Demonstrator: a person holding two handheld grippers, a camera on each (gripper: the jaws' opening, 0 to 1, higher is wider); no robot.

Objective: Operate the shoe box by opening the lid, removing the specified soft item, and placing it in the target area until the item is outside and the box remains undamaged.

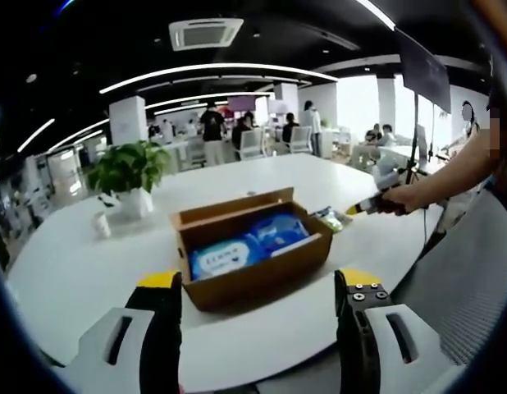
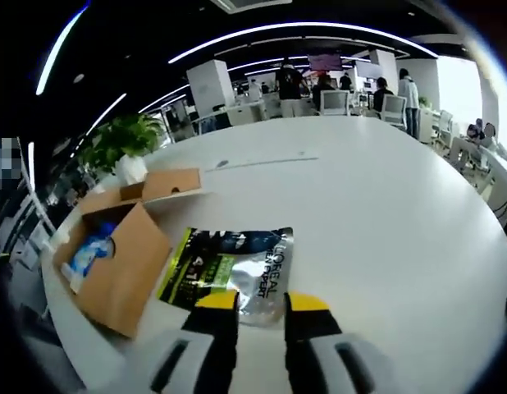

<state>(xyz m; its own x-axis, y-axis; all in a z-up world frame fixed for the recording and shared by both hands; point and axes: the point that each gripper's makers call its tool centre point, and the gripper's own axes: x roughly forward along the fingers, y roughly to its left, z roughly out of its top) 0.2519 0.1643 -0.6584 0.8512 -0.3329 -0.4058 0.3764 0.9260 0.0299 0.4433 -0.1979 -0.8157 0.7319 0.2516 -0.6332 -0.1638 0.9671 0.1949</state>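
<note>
The silver pouch (image 2: 237, 267) is pinched between the right gripper (image 2: 262, 302) jaws; the left gripper (image 1: 258, 283) is held open before the open shoe box (image 1: 252, 246).

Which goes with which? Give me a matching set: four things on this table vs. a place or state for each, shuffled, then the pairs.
Things:
1. cardboard box
2. silver and green packet
3. potted plant
4. blue packs

Places or states:
A. inside the box
B. lid open, on the white table
C. flat on the table beside the box, at the right gripper tips
D. standing beyond the box, near the far edge

Pairs: 1-B, 2-C, 3-D, 4-A
</note>
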